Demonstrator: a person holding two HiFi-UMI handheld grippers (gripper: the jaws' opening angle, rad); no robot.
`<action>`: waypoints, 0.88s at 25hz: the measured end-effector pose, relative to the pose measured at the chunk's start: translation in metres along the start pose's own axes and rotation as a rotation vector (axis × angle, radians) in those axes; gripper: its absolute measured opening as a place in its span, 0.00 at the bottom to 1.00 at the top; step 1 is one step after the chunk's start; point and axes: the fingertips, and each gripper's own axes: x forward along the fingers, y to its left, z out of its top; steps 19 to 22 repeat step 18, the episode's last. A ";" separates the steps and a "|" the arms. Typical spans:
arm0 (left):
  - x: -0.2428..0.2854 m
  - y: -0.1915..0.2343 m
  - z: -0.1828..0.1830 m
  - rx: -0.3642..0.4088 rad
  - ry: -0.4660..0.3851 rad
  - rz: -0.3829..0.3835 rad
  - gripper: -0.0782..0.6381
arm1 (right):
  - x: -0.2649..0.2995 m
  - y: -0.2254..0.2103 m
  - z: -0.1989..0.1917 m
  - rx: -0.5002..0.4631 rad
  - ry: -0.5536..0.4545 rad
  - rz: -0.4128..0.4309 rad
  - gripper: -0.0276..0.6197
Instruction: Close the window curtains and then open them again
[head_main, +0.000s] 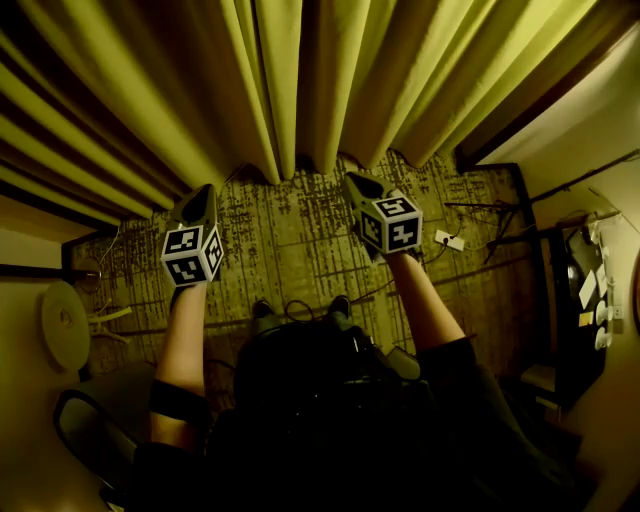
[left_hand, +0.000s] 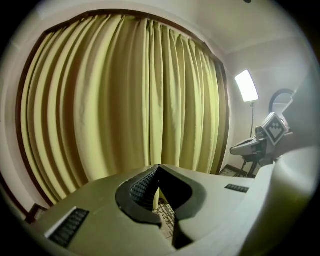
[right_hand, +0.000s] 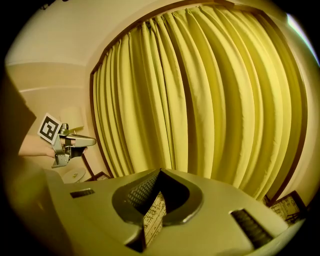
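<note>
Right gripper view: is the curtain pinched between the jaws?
No, the right gripper is shut and empty, with the curtain hanging beyond it.

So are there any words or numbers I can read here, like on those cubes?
No words or numbers can be read anywhere.
Cube on the left gripper: only black and white square patterns, no letters.
Cube on the right gripper: the same kind of patterns.
Pale tags on the dark rack at the right: too small and blurred to read.

A patterned rug (head_main: 290, 240) covers the floor. A round white disc (head_main: 65, 322) sits beside its left edge. A bright light panel (left_hand: 246, 85) glows on a thin pole.
</note>
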 end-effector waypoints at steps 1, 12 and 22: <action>0.001 0.000 -0.002 -0.002 0.001 -0.002 0.11 | 0.001 0.000 0.000 -0.004 0.001 -0.001 0.05; 0.001 0.009 -0.005 -0.007 0.002 -0.010 0.11 | 0.007 0.007 0.008 -0.025 0.002 0.001 0.05; 0.008 0.013 0.004 -0.002 -0.005 -0.012 0.11 | 0.016 0.008 0.016 -0.044 0.000 0.007 0.05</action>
